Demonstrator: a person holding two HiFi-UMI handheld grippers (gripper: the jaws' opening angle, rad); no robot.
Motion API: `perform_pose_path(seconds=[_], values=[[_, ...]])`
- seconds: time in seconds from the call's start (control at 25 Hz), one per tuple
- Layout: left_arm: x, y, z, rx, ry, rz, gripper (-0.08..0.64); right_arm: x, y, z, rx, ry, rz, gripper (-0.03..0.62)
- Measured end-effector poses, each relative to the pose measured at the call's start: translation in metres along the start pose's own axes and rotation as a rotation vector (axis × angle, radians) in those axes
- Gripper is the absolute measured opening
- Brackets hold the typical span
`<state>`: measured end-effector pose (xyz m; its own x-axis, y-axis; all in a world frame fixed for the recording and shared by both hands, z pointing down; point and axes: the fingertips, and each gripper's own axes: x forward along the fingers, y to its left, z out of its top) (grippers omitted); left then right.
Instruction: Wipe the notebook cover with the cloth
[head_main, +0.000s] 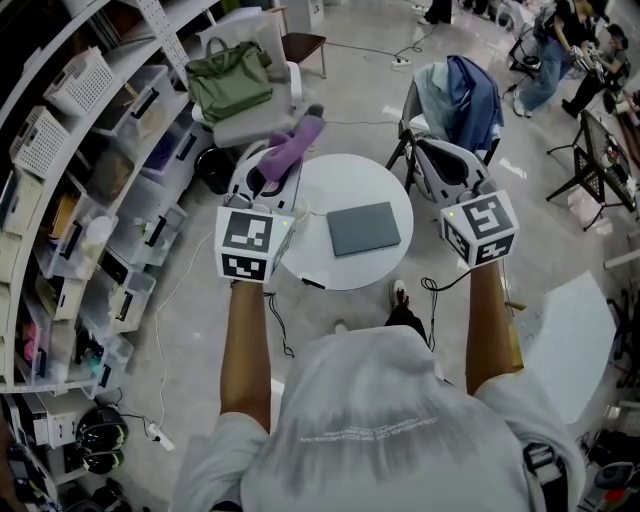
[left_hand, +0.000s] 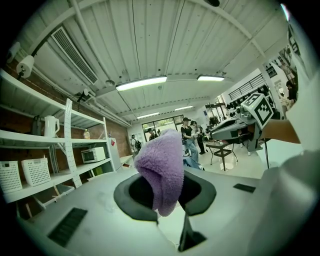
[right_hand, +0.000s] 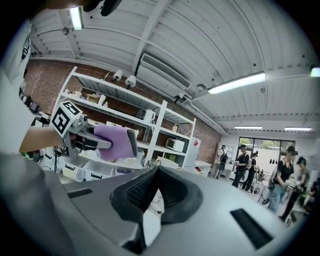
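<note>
Nearest the camera is the person's grey shirt (head_main: 380, 420). The left gripper (left_hand: 165, 197) is clamped on the purple cloth (left_hand: 160, 170), which bulges out between its pads. The right gripper (right_hand: 155, 192) has its jaws pressed together on nothing. The notebook (head_main: 364, 229), grey-green and closed, lies flat on the round white table (head_main: 340, 178), its cover untouched. The step in hand appears to be the approach; next, the cloth must be lowered flat onto the cover.

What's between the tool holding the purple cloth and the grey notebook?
In the head view, only bare white table shows between the left tool and the notebook.
</note>
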<state>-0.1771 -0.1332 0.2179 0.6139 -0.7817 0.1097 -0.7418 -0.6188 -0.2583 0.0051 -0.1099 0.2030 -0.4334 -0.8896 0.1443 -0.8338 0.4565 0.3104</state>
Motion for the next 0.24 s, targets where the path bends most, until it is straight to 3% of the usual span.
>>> perform_pose_path(seconds=[0.24], values=[[0.0034,-0.003,-0.0038,-0.007,0.005,-0.008,0.072,0.0002,0.0,-0.0074,0.004,0.009,0.003,0.002]])
